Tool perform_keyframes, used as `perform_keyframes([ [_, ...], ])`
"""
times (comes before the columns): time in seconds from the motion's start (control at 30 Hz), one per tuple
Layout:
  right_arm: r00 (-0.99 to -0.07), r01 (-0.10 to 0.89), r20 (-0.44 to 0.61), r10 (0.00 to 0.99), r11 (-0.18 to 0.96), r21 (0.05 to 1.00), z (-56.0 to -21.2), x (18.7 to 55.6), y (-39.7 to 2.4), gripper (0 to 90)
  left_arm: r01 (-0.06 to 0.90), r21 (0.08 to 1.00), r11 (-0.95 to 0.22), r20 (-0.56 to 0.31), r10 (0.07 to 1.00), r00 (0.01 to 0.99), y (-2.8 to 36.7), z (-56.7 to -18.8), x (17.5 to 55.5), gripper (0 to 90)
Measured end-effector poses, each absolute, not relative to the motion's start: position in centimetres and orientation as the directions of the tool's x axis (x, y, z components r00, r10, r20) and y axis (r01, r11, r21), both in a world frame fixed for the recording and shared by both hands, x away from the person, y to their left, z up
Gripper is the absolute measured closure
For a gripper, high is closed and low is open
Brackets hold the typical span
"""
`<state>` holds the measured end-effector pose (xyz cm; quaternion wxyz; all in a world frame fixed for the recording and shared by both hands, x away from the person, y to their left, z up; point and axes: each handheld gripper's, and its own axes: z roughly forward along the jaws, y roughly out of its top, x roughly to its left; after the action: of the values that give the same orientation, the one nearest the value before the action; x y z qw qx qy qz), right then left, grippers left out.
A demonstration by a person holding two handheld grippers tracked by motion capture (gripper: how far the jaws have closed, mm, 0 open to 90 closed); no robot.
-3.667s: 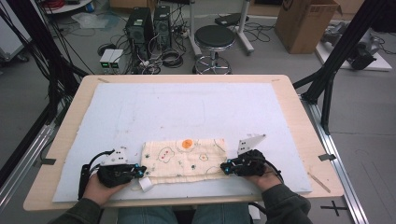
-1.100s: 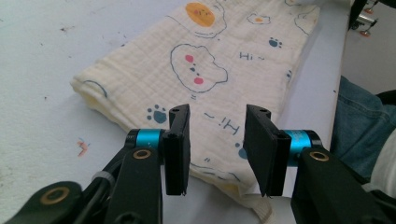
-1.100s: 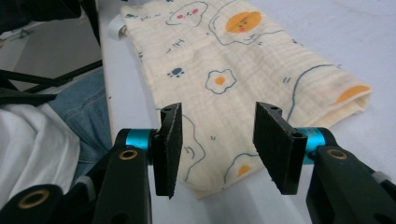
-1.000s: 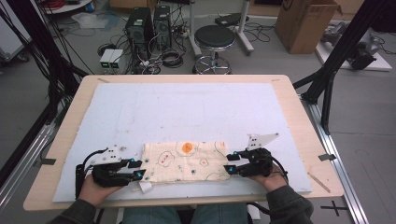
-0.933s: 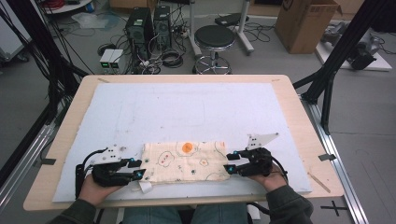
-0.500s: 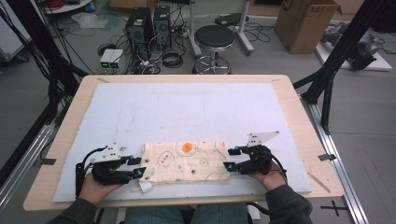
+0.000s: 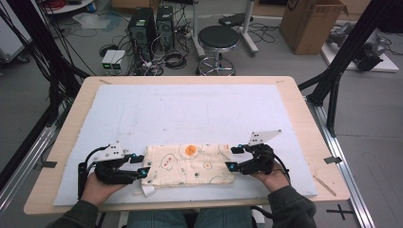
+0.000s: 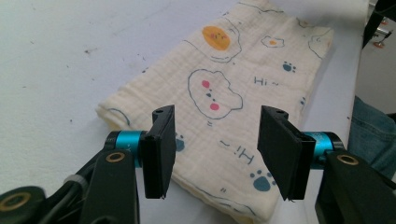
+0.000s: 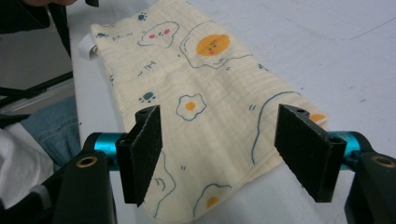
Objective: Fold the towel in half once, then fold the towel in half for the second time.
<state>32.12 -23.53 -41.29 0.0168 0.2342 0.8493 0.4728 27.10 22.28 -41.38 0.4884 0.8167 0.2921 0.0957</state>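
A folded cream cloth (image 7: 190, 164) printed with fried eggs, clouds and blue paws lies flat on the white mat near the table's front edge. My left gripper (image 7: 141, 164) sits at its left end. In the left gripper view the left gripper (image 8: 219, 156) is open, the cloth (image 8: 219, 70) lying under and between the pads untouched. My right gripper (image 7: 232, 158) sits at the right end. In the right gripper view the right gripper (image 9: 224, 154) is open over the cloth (image 9: 201, 79). Both pairs of jaws have just been opening.
The white mat (image 7: 190, 109) covers most of the wooden table (image 7: 309, 123). A small white tag (image 7: 147, 191) sticks out at the cloth's front left corner. Beyond the table stand a stool (image 7: 218, 40), computer cases (image 7: 152, 23) and a cardboard box (image 7: 311, 23).
Both grippers' jaws have spread wider at the two ends of the cloth. The hands have barely shifted, and the cloth lies where it was.
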Motion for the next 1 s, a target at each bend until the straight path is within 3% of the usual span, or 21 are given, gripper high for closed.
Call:
perform_keyframes([
  [1.0, -0.875, 0.384, 0.162, 0.456, 0.449, 0.807, -39.4, 36.2, -22.2, 34.7, 0.399, 0.848, -0.349, -0.119, 0.609, 0.784, 21.3, -38.8, 31.7, 45.5],
])
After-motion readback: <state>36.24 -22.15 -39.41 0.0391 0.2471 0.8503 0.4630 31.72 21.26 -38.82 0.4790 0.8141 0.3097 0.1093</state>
